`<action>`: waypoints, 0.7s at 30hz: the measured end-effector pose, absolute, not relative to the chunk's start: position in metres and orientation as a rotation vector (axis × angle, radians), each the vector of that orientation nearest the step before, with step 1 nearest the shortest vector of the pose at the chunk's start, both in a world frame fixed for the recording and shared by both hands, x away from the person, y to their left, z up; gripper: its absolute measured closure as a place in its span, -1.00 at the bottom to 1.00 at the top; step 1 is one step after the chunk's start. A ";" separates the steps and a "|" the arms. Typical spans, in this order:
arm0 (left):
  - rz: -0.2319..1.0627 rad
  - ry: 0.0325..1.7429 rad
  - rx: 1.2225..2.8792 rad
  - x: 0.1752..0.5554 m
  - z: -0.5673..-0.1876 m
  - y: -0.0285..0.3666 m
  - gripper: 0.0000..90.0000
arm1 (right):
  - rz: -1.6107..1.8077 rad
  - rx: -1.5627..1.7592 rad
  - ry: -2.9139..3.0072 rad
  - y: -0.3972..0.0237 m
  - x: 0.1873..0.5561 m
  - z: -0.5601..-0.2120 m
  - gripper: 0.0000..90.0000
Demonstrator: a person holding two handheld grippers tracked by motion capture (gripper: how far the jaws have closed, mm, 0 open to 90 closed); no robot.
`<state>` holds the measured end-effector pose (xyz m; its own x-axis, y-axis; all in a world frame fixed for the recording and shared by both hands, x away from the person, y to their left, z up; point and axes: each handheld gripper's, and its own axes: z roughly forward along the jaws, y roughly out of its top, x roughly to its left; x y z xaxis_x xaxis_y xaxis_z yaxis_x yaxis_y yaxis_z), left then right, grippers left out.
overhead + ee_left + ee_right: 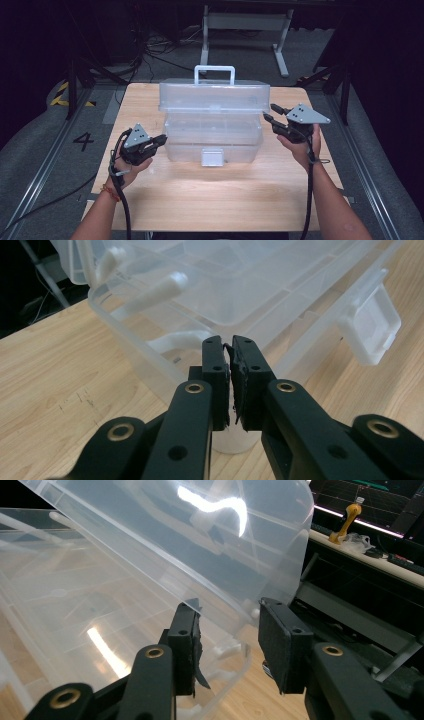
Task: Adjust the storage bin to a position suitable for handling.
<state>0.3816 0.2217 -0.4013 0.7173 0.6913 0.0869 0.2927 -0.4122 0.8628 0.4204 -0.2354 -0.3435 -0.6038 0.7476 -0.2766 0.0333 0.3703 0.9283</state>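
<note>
A clear plastic toolbox stands on the wooden table with its lid raised part way; a white handle tops the lid and a white latch hangs at the front. My left gripper is shut beside the box's left front corner, with nothing between its jaws. My right gripper is open at the lid's right end. In the right gripper view the lid slants up, and its lower corner lies between the spread jaws without the pads pressing on it.
The box looks empty inside, and its latch sticks out at the front. Bare tabletop lies in front of the box. A white stand and cables sit on the dark floor behind the table.
</note>
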 end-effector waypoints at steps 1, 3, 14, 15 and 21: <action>0.550 0.749 2.006 0.382 -0.402 0.221 0.89 | 1.287 0.681 1.919 -0.235 0.422 -0.342 0.37; 0.554 0.743 2.011 0.382 -0.402 0.221 0.89 | 1.288 0.684 1.910 -0.235 0.425 -0.339 0.38; 0.525 0.736 1.991 0.385 -0.405 0.222 0.91 | 1.321 0.708 1.882 -0.231 0.439 -0.326 0.45; 0.525 0.736 1.991 0.385 -0.405 0.222 0.91 | 1.318 0.711 1.877 -0.231 0.440 -0.325 0.45; 0.522 0.737 1.981 0.385 -0.406 0.222 0.92 | 1.328 0.724 1.867 -0.230 0.447 -0.321 0.44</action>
<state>0.3848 0.2221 -0.4064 0.7301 0.6803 0.0645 0.2865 -0.3904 0.8749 0.4468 -0.2301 -0.3211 -0.5809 0.7797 -0.2335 0.0351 0.3107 0.9499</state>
